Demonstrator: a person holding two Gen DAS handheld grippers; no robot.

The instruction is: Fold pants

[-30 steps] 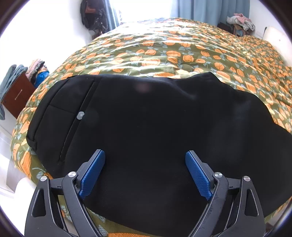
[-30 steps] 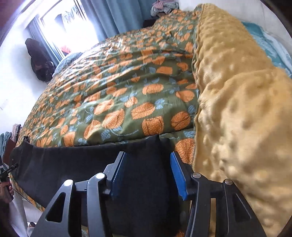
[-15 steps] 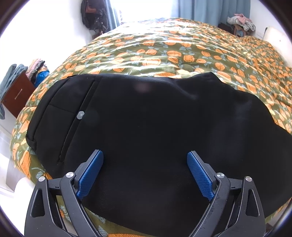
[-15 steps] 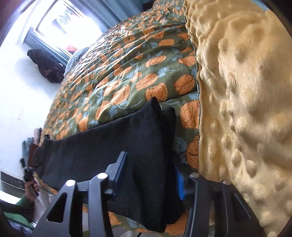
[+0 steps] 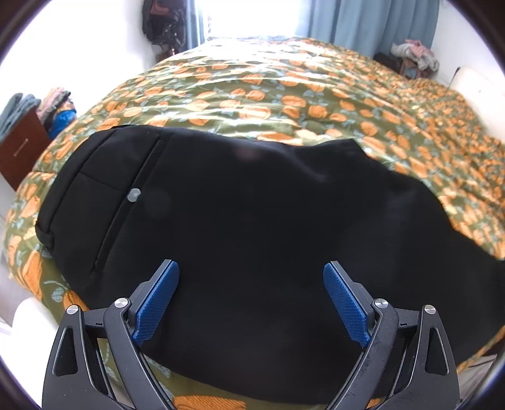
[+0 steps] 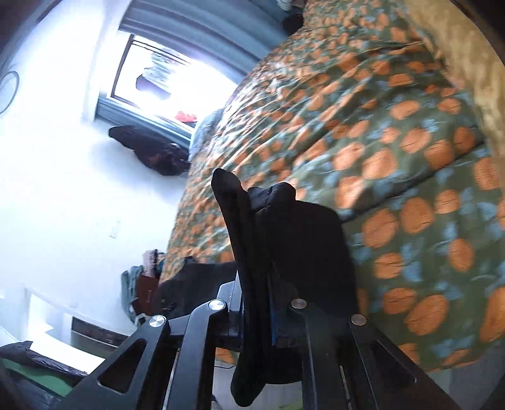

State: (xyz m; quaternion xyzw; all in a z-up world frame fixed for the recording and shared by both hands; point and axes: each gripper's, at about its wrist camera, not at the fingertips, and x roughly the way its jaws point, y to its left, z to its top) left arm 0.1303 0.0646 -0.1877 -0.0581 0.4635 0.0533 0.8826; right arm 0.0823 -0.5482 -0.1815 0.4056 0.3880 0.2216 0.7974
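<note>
Black pants (image 5: 252, 220) lie flat on the bed, waistband and a back pocket with a grey button (image 5: 133, 195) at the left. My left gripper (image 5: 251, 299) is open, its blue pads (image 5: 156, 299) hovering over the seat area of the pants. My right gripper (image 6: 268, 302) is shut on the leg end of the pants (image 6: 252, 236) and holds it lifted off the bed, the fabric bunched and sticking up between the fingers.
The bed carries a green quilt with orange flowers (image 5: 284, 94). A yellow fleece blanket (image 6: 473, 63) lies at the right side. A brown nightstand with piled clothes (image 5: 22, 138) stands left of the bed. A window with blue curtains (image 5: 363, 22) is behind.
My right gripper closed on the pants' leg end and lifted it off the bed, tilting toward the left. My left gripper stayed open and almost still.
</note>
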